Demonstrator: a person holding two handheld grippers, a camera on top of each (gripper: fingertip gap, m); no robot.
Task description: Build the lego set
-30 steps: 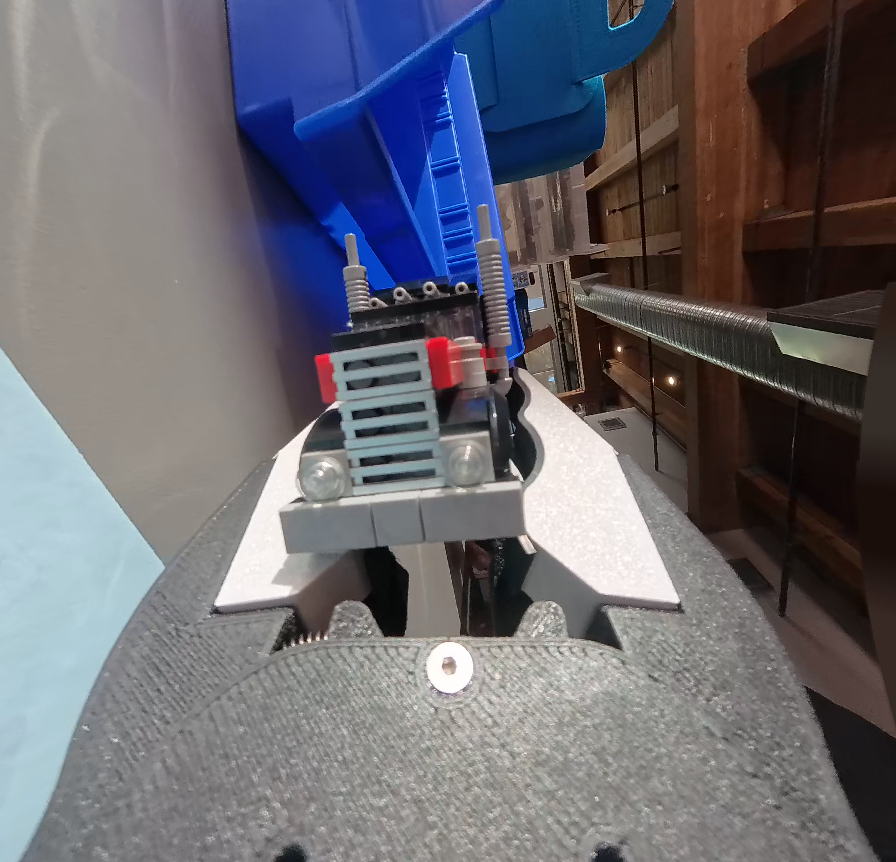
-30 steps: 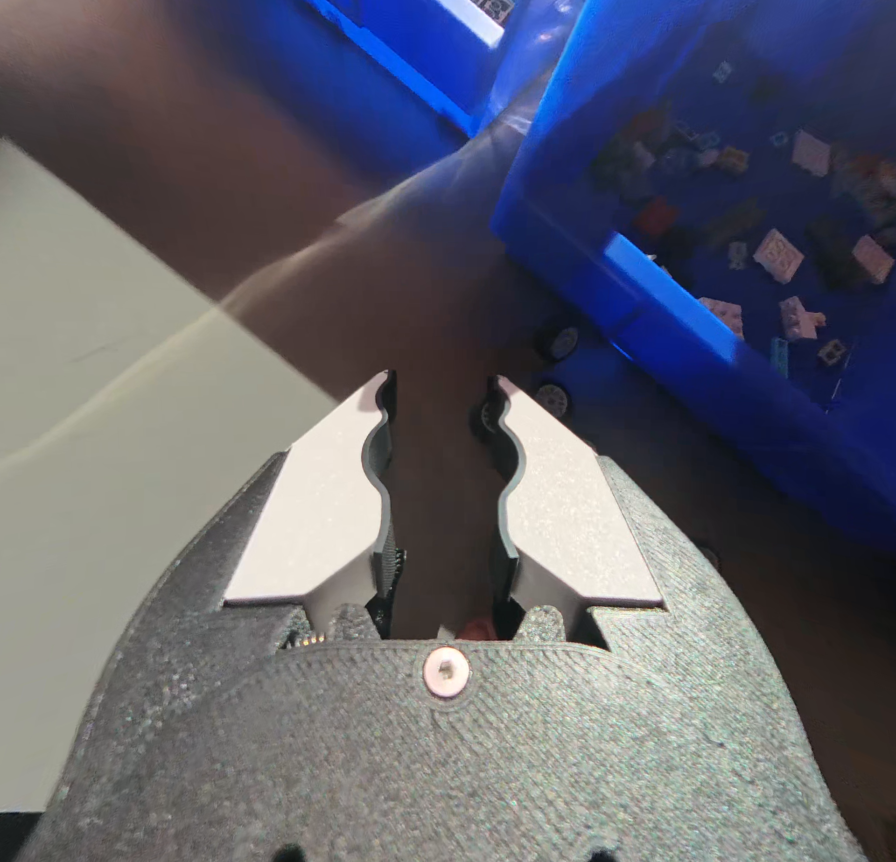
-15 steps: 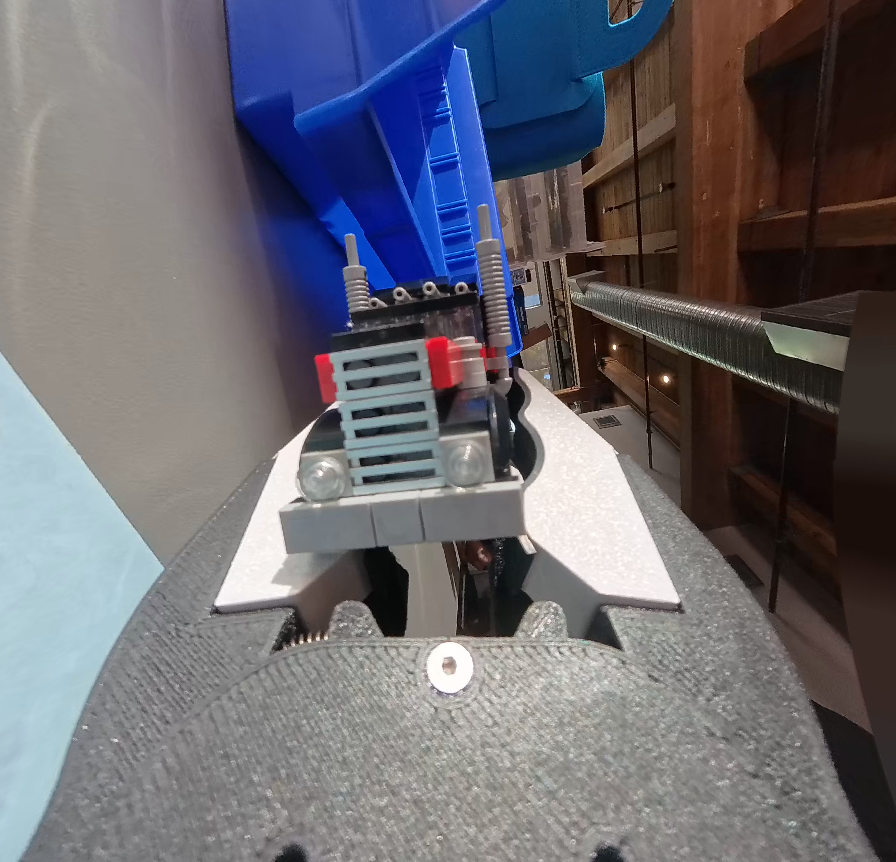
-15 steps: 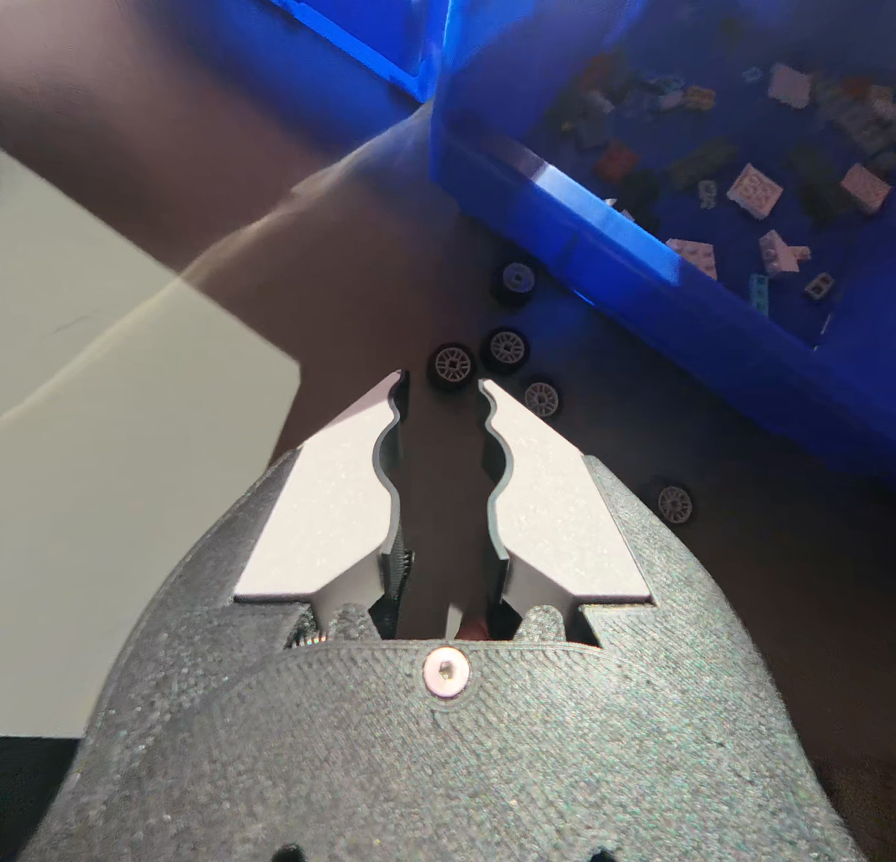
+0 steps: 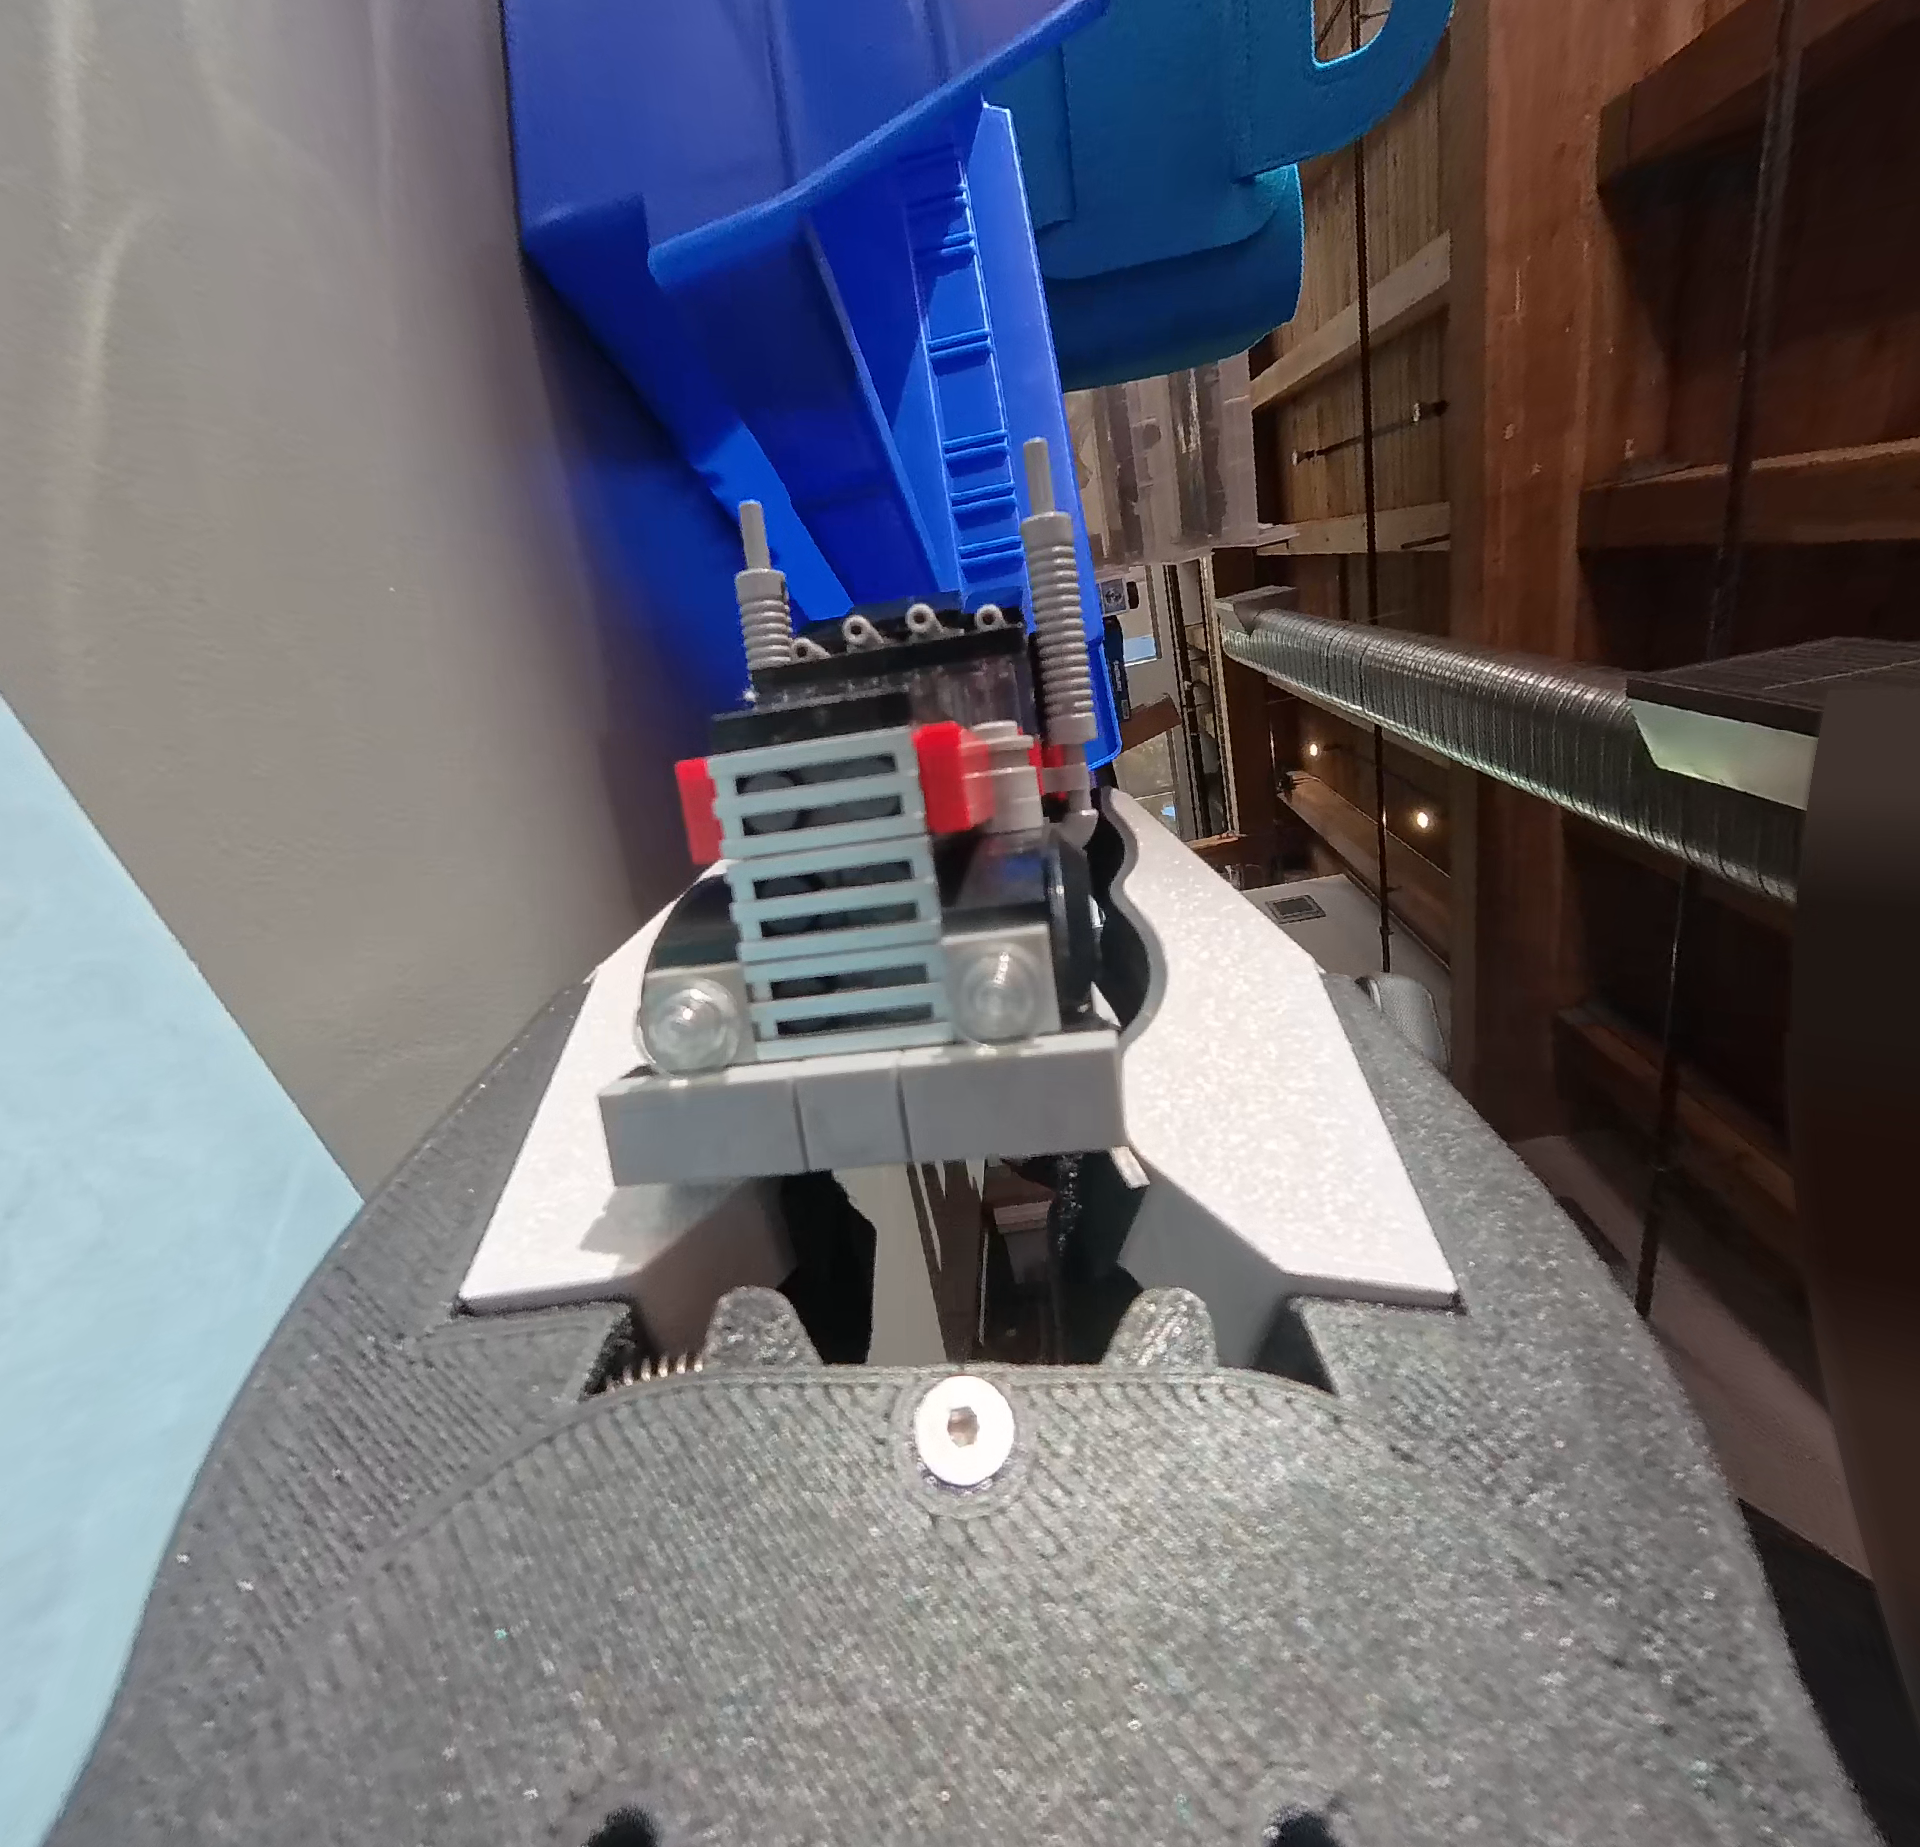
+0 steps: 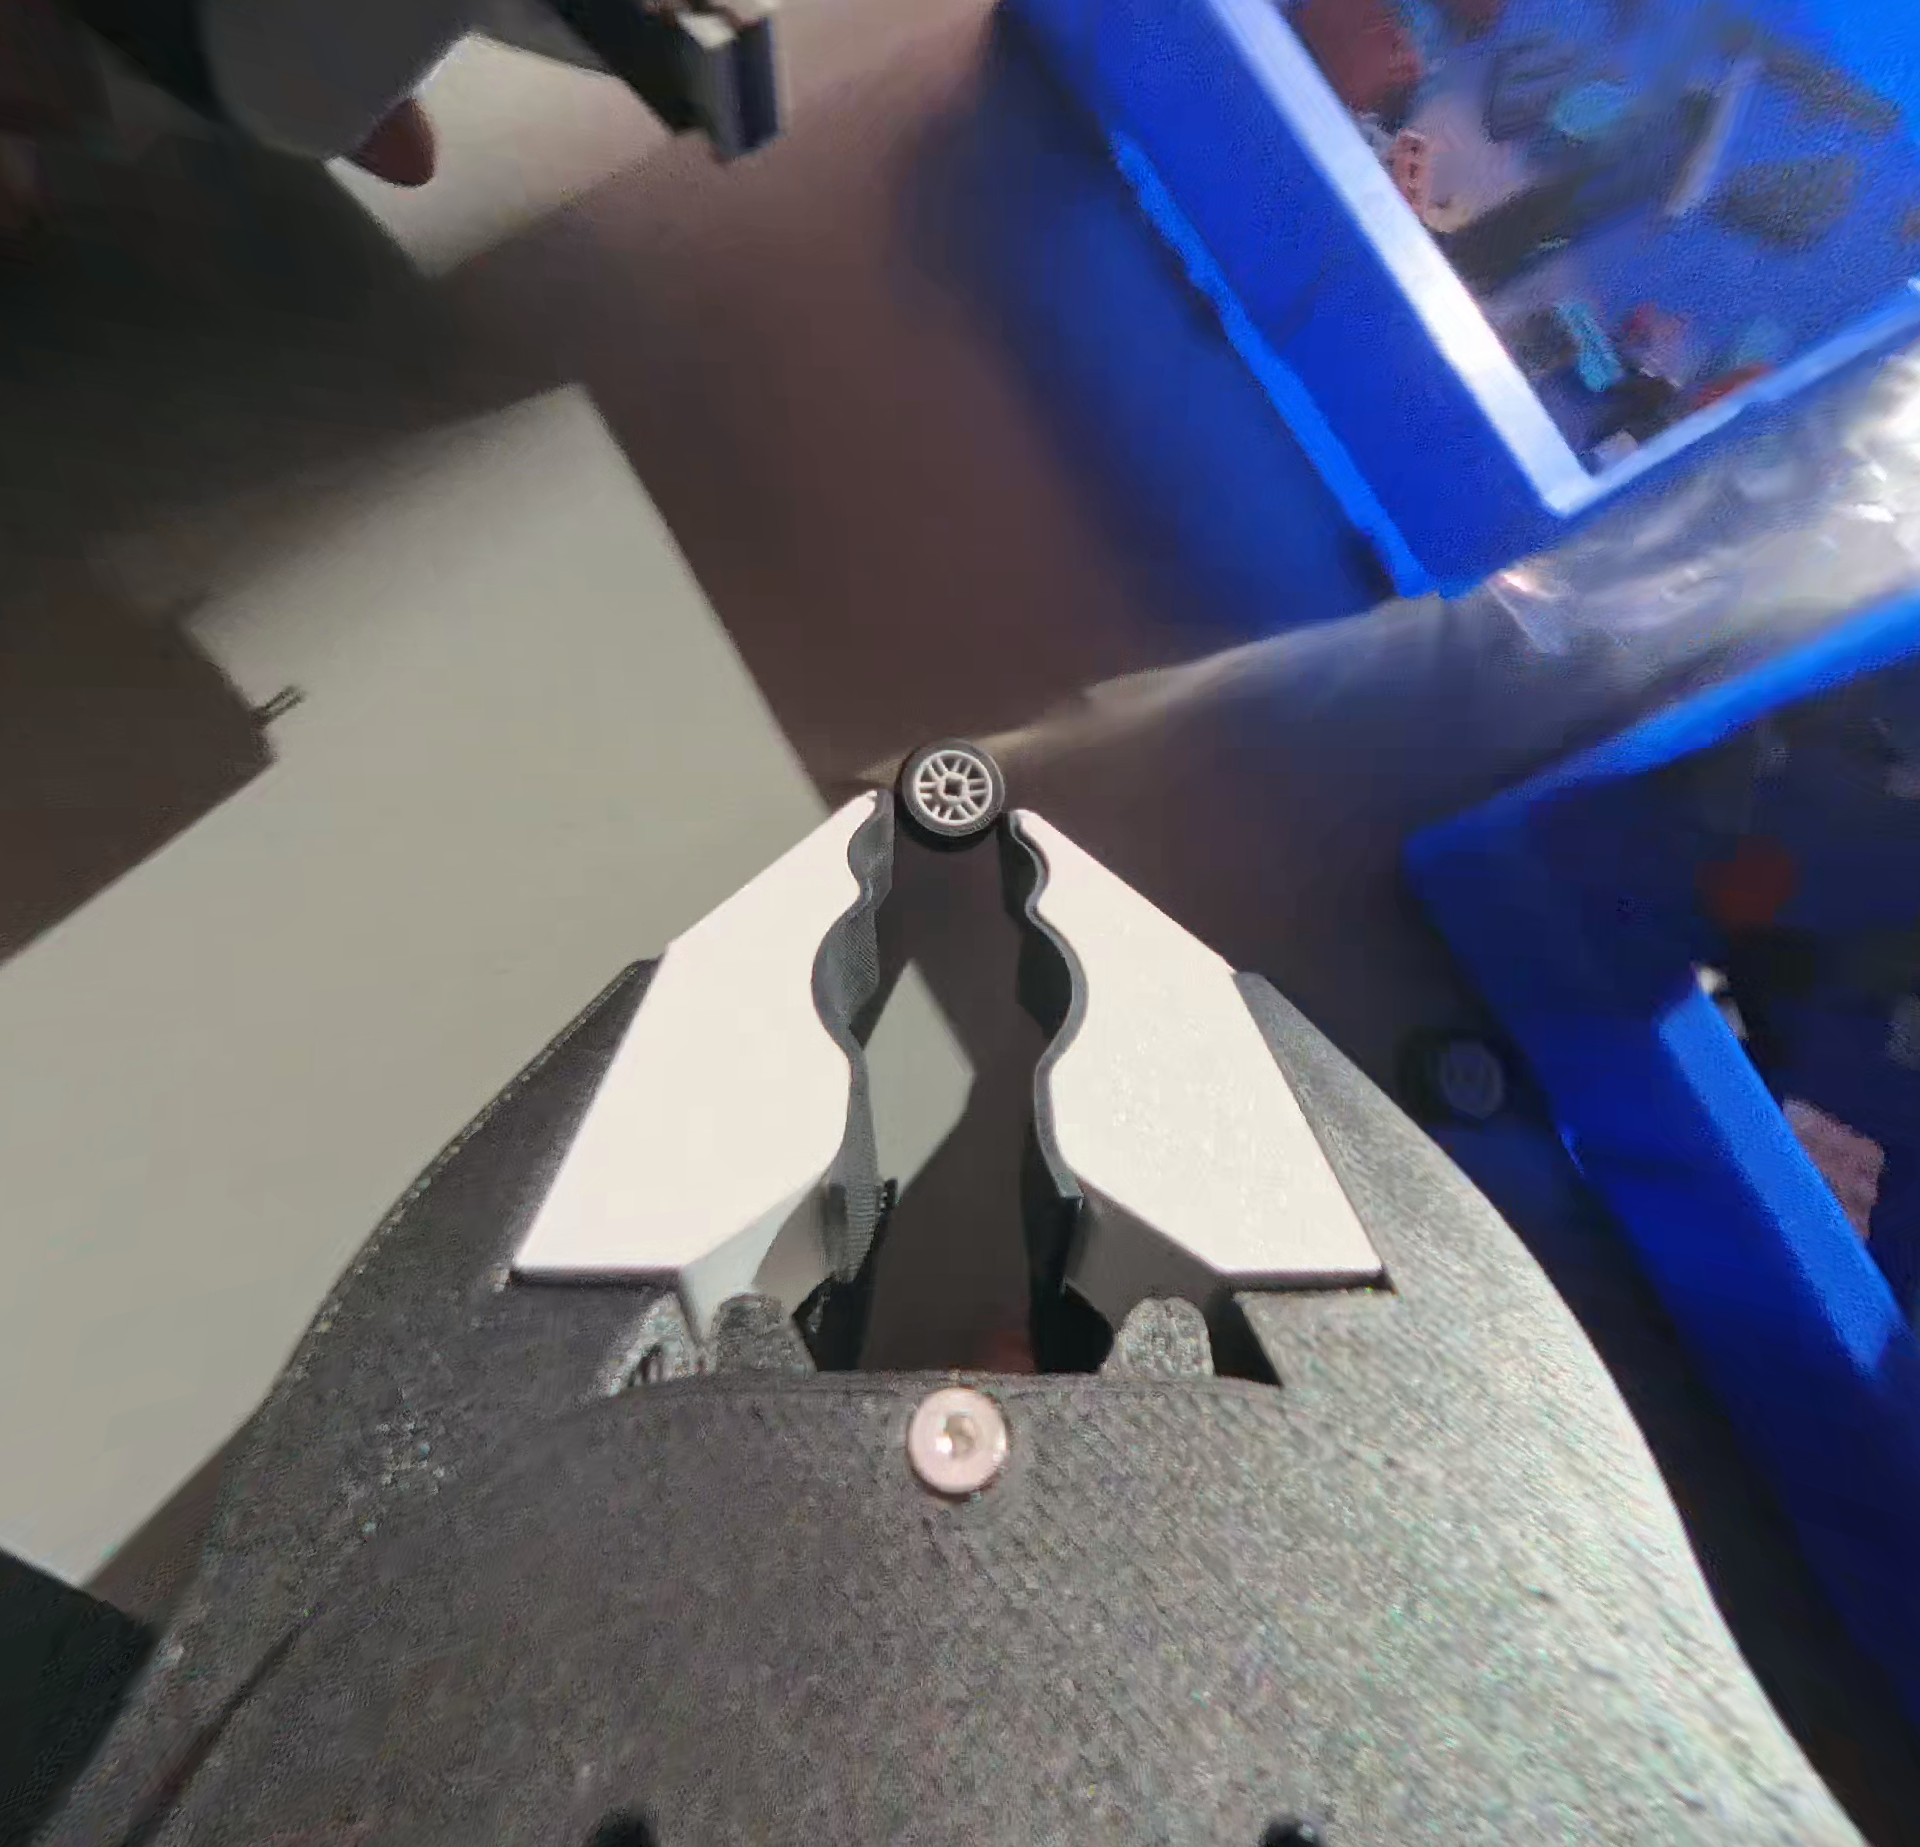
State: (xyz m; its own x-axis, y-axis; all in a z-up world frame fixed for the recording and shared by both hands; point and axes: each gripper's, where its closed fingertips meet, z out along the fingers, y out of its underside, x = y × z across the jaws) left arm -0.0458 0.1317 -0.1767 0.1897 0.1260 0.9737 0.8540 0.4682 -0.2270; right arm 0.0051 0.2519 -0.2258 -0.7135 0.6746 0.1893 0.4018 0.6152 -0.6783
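My left gripper (image 5: 894, 862) is shut on a lego truck (image 5: 862, 893) with a grey grille, grey bumper, red side pieces, black cab and two grey exhaust stacks; its front faces the camera. The gripper is rolled on its side, held off the table. My right gripper (image 6: 948, 823) is shut on a small wheel (image 6: 949, 788) with a black tyre and grey spoked rim, pinched at the fingertips above the brown table (image 6: 831, 426). Part of the left gripper (image 6: 686, 62) shows at the top left of the right wrist view.
Blue bins (image 6: 1455, 270) of loose lego pieces stand at the right; another bin (image 6: 1683, 1018) is lower right. One more wheel (image 6: 1460, 1070) lies on the table beside it. A pale sheet (image 6: 364, 862) lies at the left. Blue bins (image 5: 779, 239) and wooden shelving (image 5: 1662, 447) fill the left wrist view. The tips of one gripper are about 15 cm away from the tips of the other.
My right gripper has closed on one of the wheels by the bin and lifted it, swinging left. The left gripper with the truck has hardly moved.
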